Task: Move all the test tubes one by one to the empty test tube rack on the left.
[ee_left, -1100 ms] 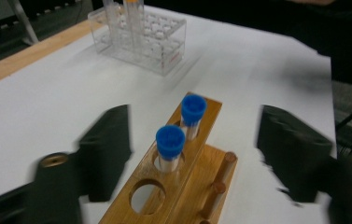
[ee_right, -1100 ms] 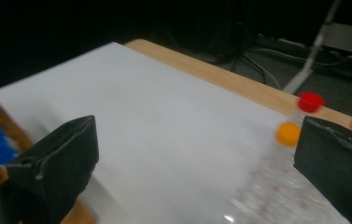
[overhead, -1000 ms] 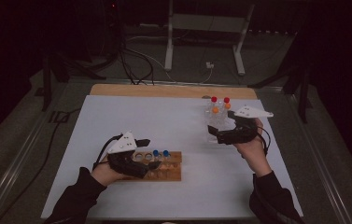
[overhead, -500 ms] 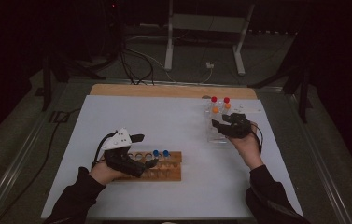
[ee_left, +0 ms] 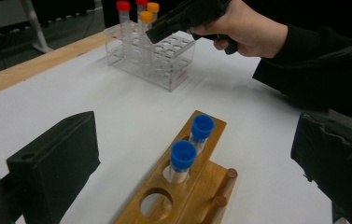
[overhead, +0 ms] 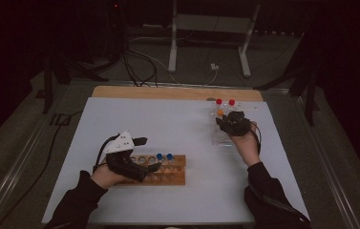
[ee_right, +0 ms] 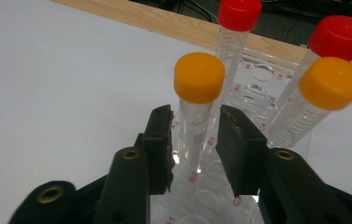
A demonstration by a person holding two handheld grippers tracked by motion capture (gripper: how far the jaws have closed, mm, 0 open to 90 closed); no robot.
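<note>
Surroundings: dark room, cables and a metal stand on the floor beyond a white counter (overhead: 177, 124) with a wooden strip along its far edge.
Clear rack (overhead: 223, 133): at about 2 o'clock on the counter in the high view, holding two red-capped and two orange-capped tubes.
Right gripper (ee_right: 194, 135): over the clear rack, one finger on each side of the nearer orange-capped tube (ee_right: 197, 100), just under its cap. Its fingers have just been closing; a thin gap seems to remain on each side, and whether the pads press the tube I cannot tell.
Orange-capped tube: upright in the clear rack, second orange-capped tube (ee_right: 323, 93) at its 3 o'clock, red-capped tubes (ee_right: 236, 28) at 12 to 2 o'clock behind.
Left gripper (overhead: 137, 155): at about 7 o'clock on the counter, fingers (ee_left: 54, 161) spread wide, nothing between the pads.
Wooden rack (ee_left: 183, 186): in front of the left gripper, two blue-capped tubes (ee_left: 184, 156) upright in adjoining holes, one empty hole nearer the camera.
</note>
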